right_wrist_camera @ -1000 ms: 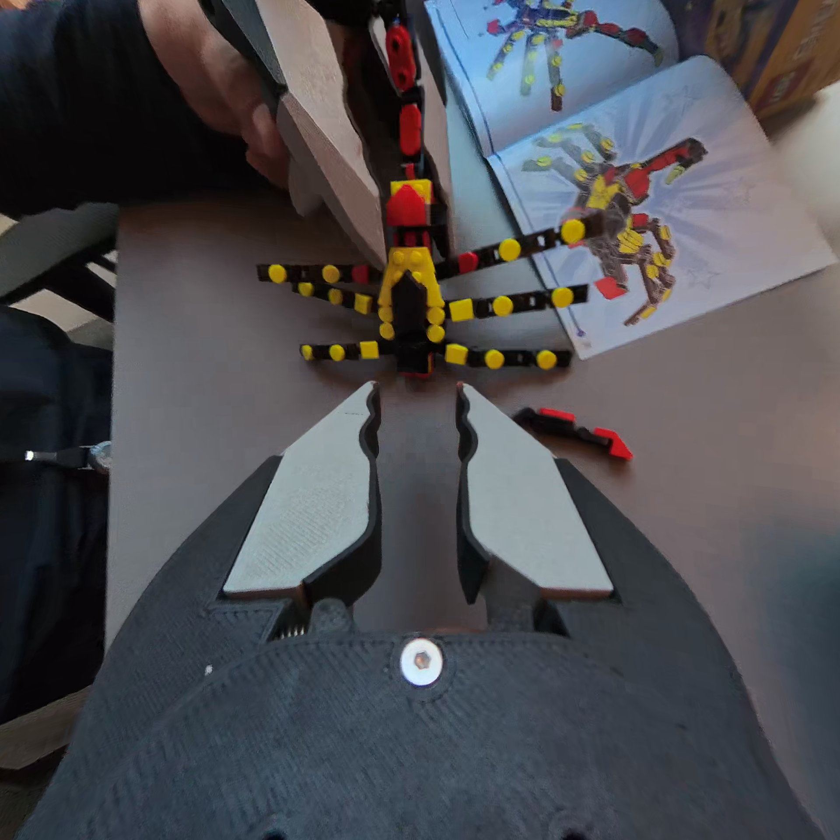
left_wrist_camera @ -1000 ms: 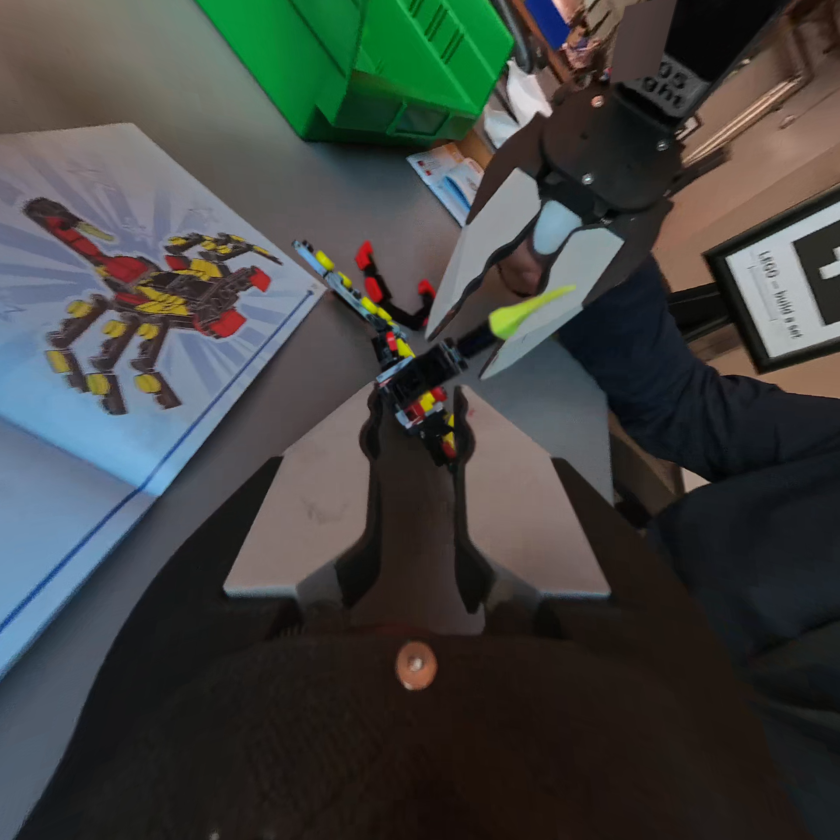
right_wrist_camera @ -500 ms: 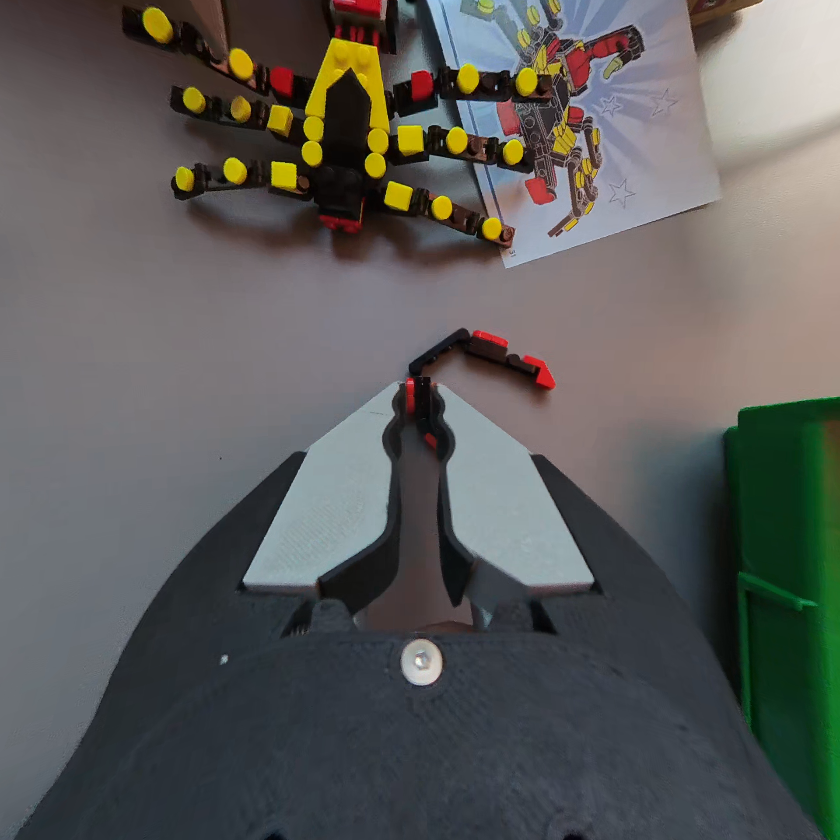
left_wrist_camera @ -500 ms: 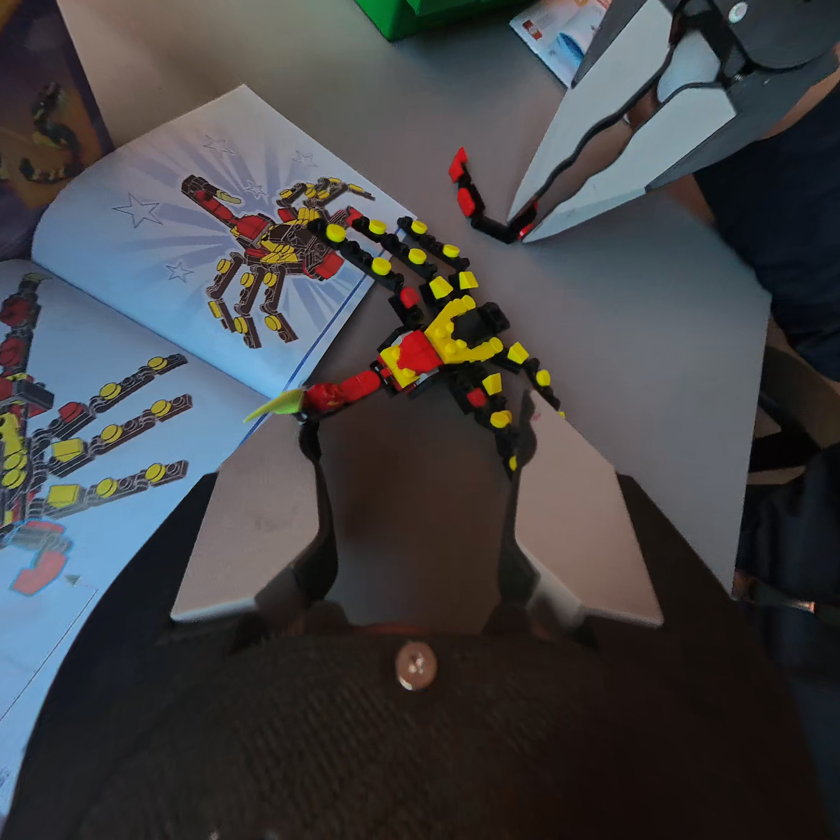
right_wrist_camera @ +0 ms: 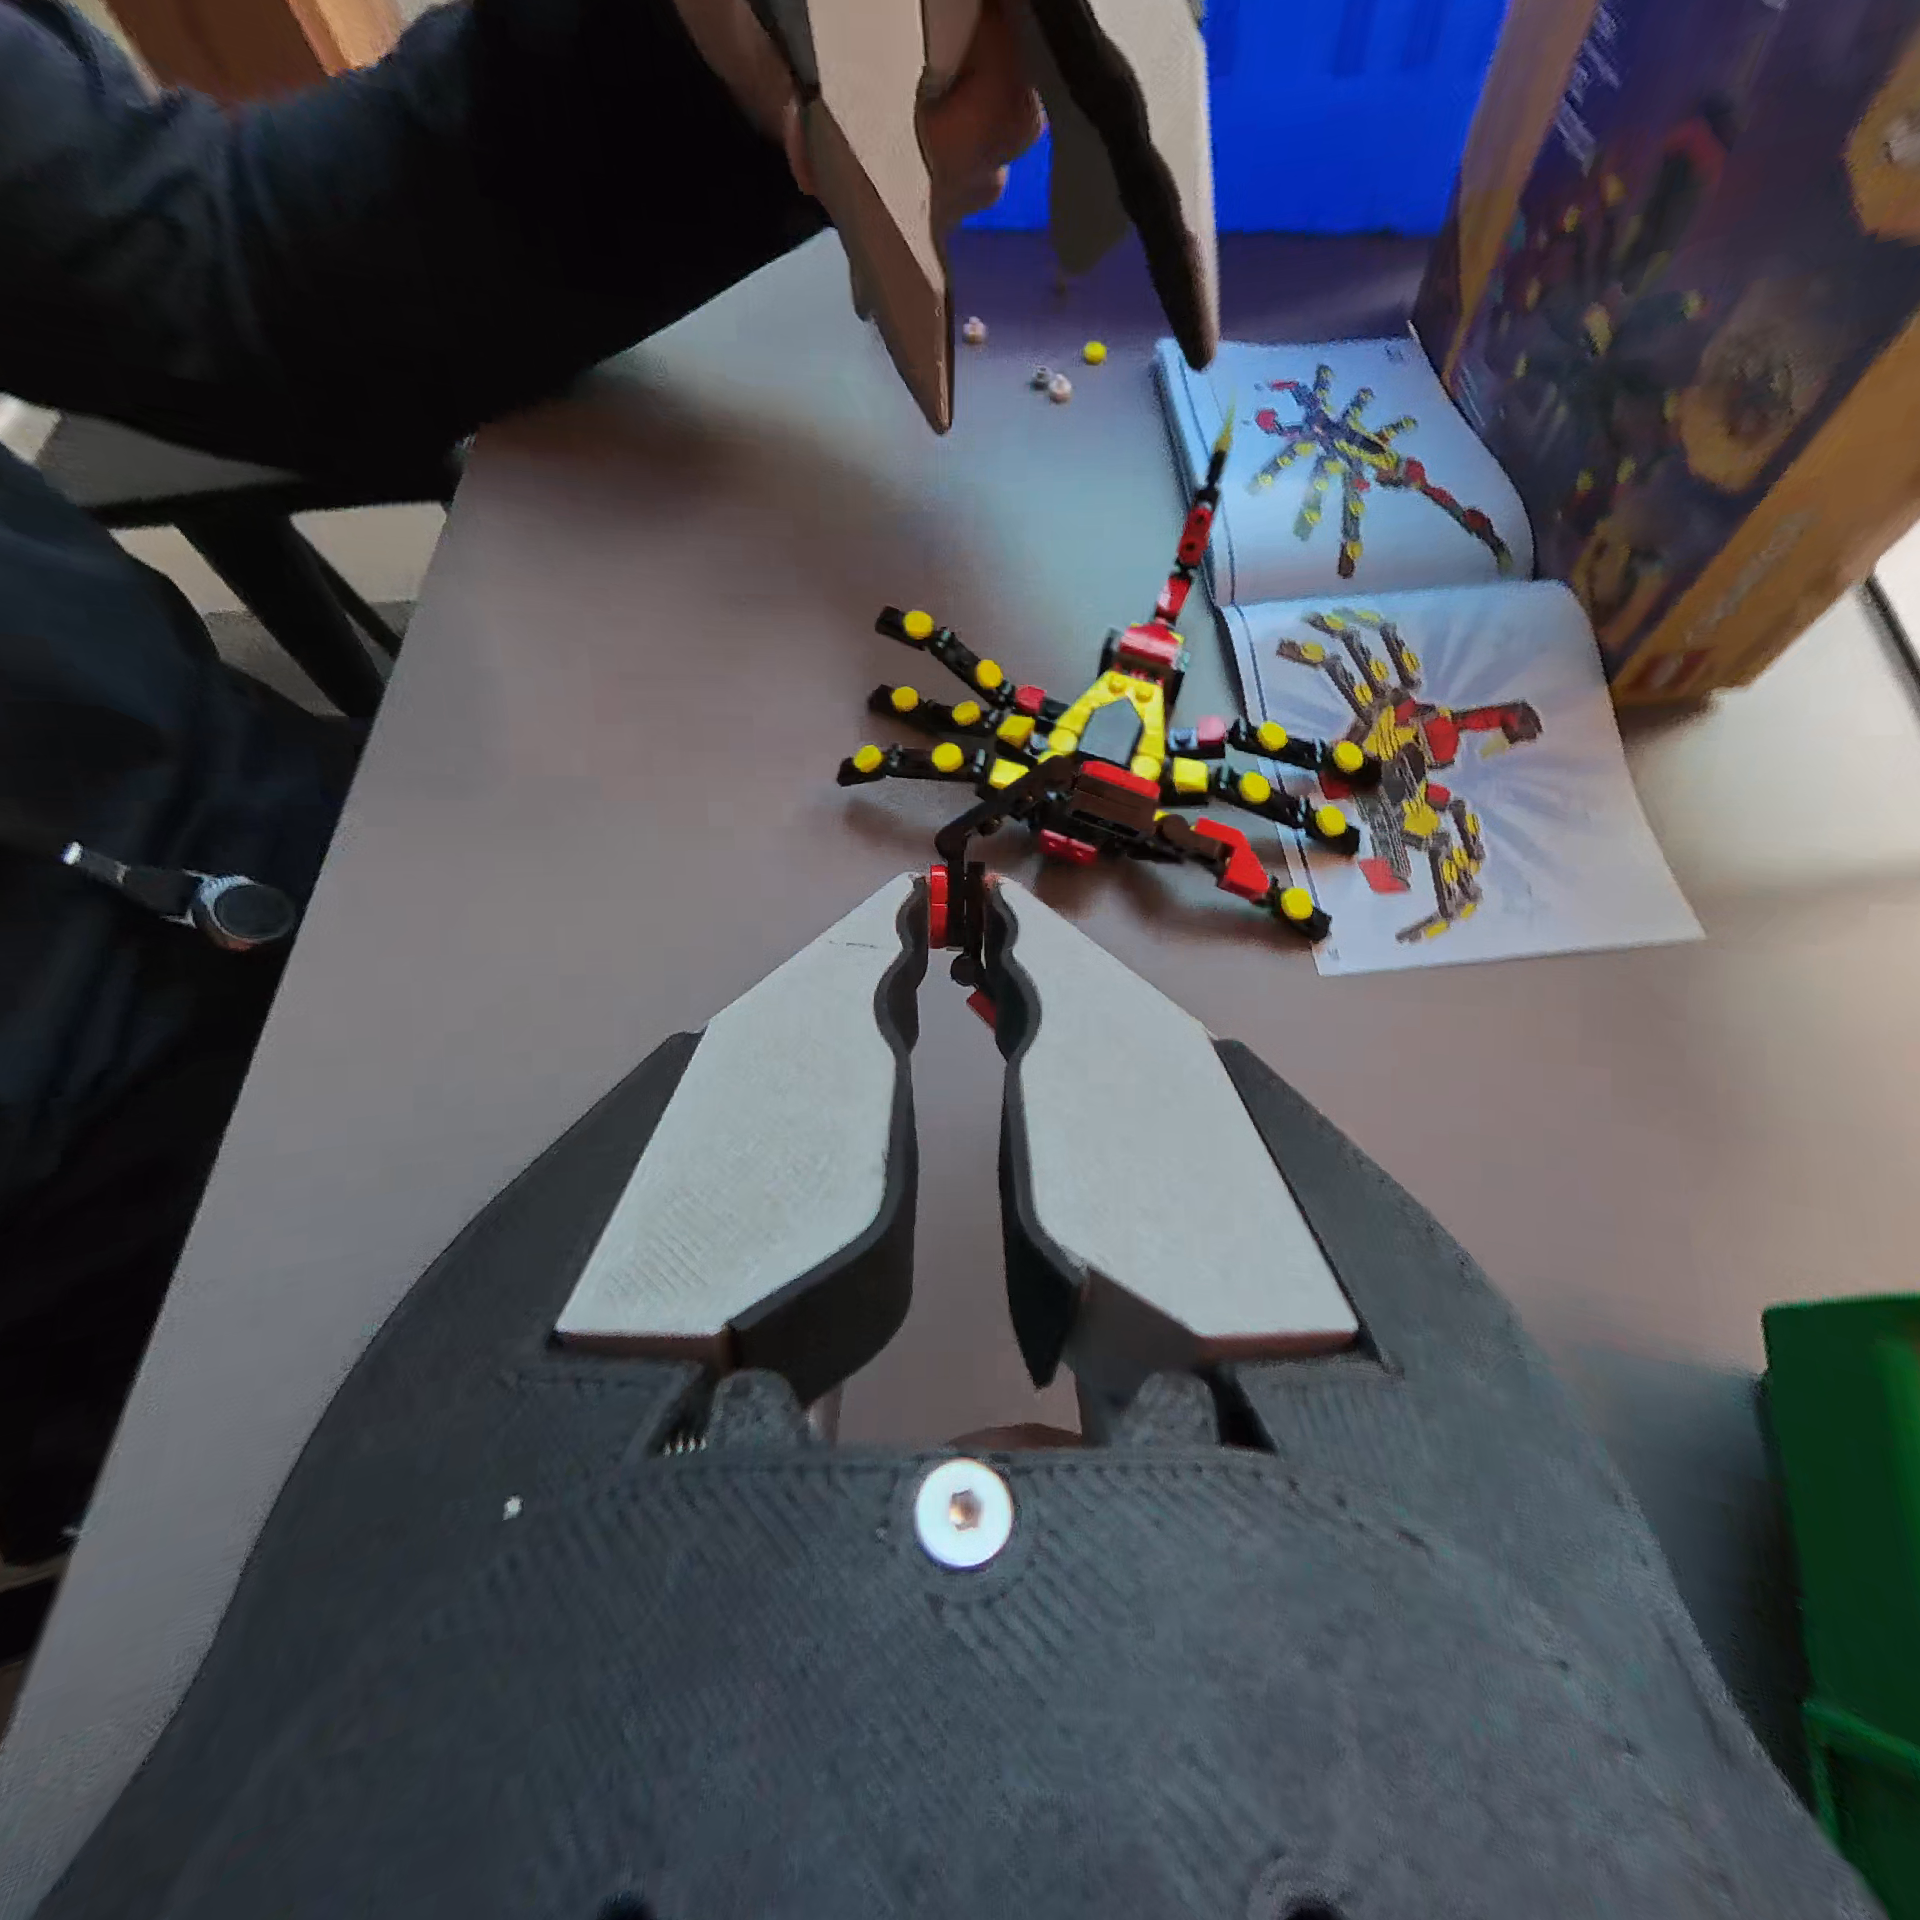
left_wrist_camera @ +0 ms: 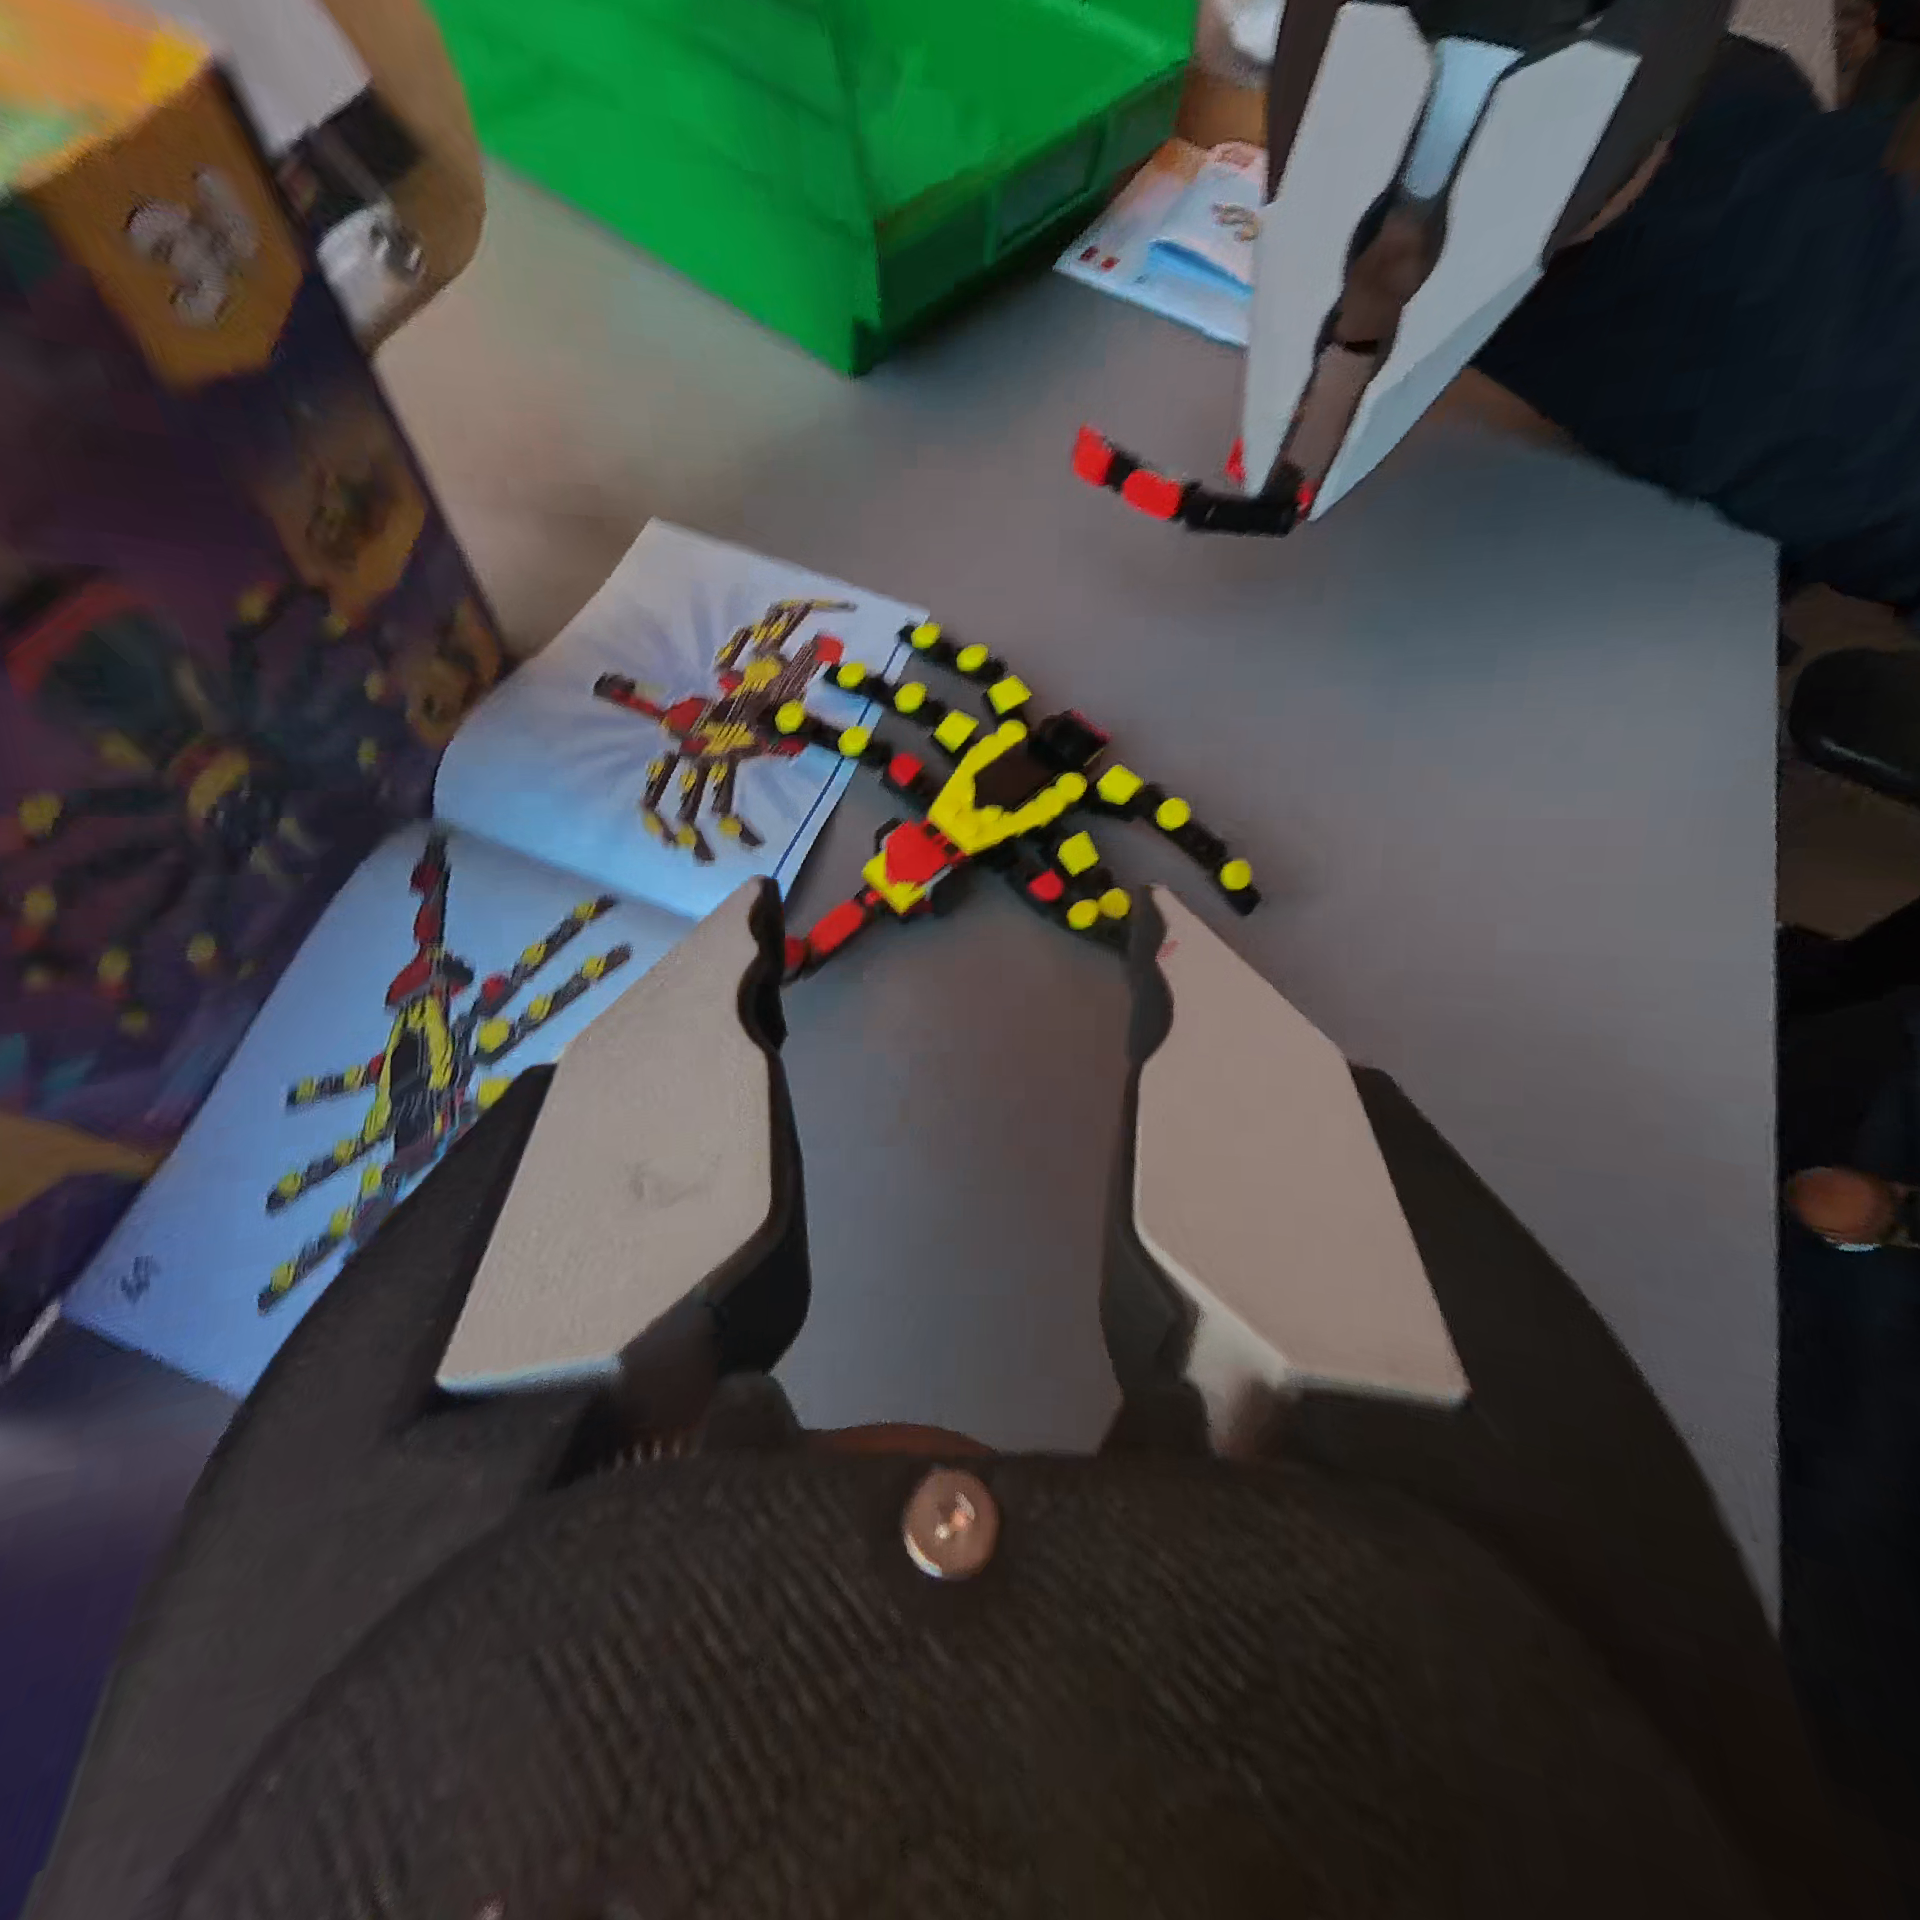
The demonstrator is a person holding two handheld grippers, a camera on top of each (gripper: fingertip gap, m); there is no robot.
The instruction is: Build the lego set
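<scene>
The black, yellow and red scorpion model (left_wrist_camera: 997,800) lies flat on the grey table (left_wrist_camera: 1455,831), its tail toward my left gripper (left_wrist_camera: 951,914). That gripper is open and empty, its tips just short of the model. In the right wrist view the model (right_wrist_camera: 1101,727) lies ahead of my right gripper (right_wrist_camera: 956,904), which is shut on a black-and-red claw arm (right_wrist_camera: 961,894). A second red-and-black claw arm (right_wrist_camera: 1216,852) lies on the table in front of the model. In the left wrist view the right gripper (left_wrist_camera: 1288,488) stands tip-down by the claw pieces (left_wrist_camera: 1153,494).
An open instruction booklet (right_wrist_camera: 1455,779) lies beside the model, with the set's box (right_wrist_camera: 1714,364) standing behind it. A green bin (left_wrist_camera: 831,156) stands at the table's far side. Small loose pieces (right_wrist_camera: 1049,379) lie beyond the model. A person's dark sleeve (right_wrist_camera: 364,260) crosses the left.
My left gripper has let go of the model, opened wide and drawn back. My right gripper has shut on the claw arm and tilted up toward the model.
</scene>
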